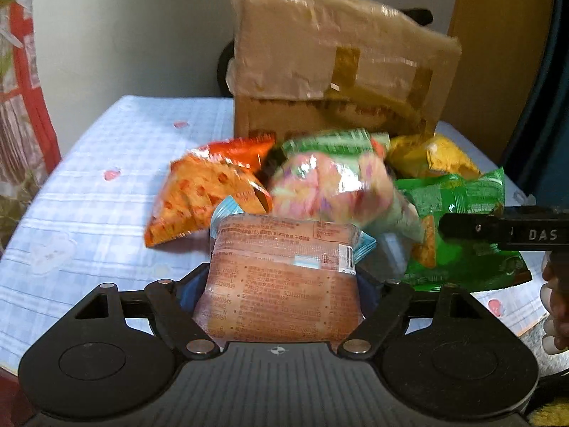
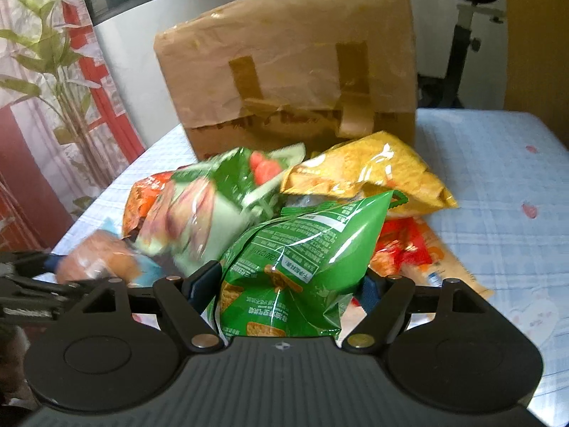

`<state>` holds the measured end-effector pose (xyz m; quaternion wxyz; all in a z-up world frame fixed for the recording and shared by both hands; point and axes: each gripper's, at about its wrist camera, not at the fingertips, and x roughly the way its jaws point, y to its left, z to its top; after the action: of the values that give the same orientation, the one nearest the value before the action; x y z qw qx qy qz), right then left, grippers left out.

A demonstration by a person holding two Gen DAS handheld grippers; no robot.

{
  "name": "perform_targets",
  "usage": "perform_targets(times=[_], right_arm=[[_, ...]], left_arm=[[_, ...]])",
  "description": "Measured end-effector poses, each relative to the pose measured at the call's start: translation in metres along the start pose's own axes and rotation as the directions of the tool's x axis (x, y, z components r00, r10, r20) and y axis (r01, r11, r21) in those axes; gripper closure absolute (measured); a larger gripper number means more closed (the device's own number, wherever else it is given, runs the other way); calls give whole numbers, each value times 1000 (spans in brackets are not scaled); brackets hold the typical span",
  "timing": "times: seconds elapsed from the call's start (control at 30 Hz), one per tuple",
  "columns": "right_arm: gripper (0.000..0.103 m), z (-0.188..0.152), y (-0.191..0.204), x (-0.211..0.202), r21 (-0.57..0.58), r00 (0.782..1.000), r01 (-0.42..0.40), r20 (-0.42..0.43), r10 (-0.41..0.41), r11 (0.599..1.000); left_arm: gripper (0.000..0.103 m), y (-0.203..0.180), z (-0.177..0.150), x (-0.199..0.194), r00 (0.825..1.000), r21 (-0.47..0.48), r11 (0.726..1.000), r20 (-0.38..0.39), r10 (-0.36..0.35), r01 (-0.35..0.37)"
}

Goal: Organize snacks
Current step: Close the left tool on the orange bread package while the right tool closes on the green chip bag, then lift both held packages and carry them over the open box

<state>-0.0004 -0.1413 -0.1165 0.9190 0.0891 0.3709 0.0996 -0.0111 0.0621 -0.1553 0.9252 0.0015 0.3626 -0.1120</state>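
Left gripper (image 1: 281, 284): jaws clamped on the pink-orange printed packet (image 1: 281, 274), one on each side of it; the packet stands up out of the grip with its barcode side facing the camera.
Right gripper (image 2: 284, 284): jaws clamped on the green snack bag (image 2: 302, 249), which bulges up between them.
Snack pile: the remaining packets lie heaped on the surface (image 1: 106, 213) just in front of the box.
Orange bags (image 1: 199, 195): at the left of the heap in the left wrist view, one behind the other.
Pastel packet (image 1: 327, 185): in the middle of the heap, too blurred to read; it may be off the surface.
Yellow bag (image 2: 366, 178): at the right of the heap, touching the box's base.
Red packet (image 2: 402, 249): low on the cloth, partly under the green bag.
Cardboard box (image 2: 291, 78): upright behind the heap, wrapped in shiny tape, with darker tape strips on its face.
Surface cover: pale blue checked cloth with small pink marks.
Person: fingers (image 1: 554, 302) show at the right edge of the left wrist view.
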Motion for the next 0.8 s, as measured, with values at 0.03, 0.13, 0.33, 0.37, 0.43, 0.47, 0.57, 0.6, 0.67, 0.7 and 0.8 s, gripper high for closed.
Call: perform_targets(times=[0.03, 0.13, 0.33, 0.37, 0.43, 0.47, 0.57, 0.6, 0.67, 0.7, 0.8], right_arm=[[24, 0, -1, -3, -2, 1000, 9, 12, -9, 1000], [24, 2, 0, -10, -10, 999, 11, 35, -11, 1000], [24, 2, 7, -21, -41, 994, -43, 99, 47, 998], [24, 4, 8, -22, -42, 993, -49, 106, 53, 998], [24, 6, 8, -24, -44, 990, -62, 122, 67, 997], [24, 8, 9, -25, -45, 989, -69, 129, 75, 997], [24, 14, 5, -31, -35, 980, -120, 157, 124, 992], [24, 16, 4, -33, -29, 977, -135, 166, 137, 990], [24, 23, 0, -38, -22, 972, -142, 187, 144, 990], [24, 27, -1, -40, -27, 970, -136, 198, 139, 990], [24, 37, -4, -47, -57, 968, -99, 228, 109, 993]], left_arm=[[20, 0, 1, -4, 1000, 3, 1000, 12, 4, -4], [20, 0, 6, -12, 999, 2, 1000, 40, 9, -9], [20, -6, 22, -21, 994, -5, 1000, 108, -1, 2], [20, -7, 25, -21, 993, -3, 1000, 116, -2, 2], [20, -10, 30, -22, 991, -2, 1000, 133, -2, 2], [20, -12, 33, -23, 990, -1, 1000, 139, -4, 4], [20, -14, 41, -24, 987, -1, 1000, 159, -9, 10], [20, -15, 44, -25, 986, 0, 1000, 164, -11, 11], [20, -16, 49, -25, 984, 1, 1000, 177, -15, 15], [20, -16, 52, -26, 983, 1, 1000, 183, -14, 14], [20, -16, 57, -29, 979, -2, 1000, 202, -15, 15]])
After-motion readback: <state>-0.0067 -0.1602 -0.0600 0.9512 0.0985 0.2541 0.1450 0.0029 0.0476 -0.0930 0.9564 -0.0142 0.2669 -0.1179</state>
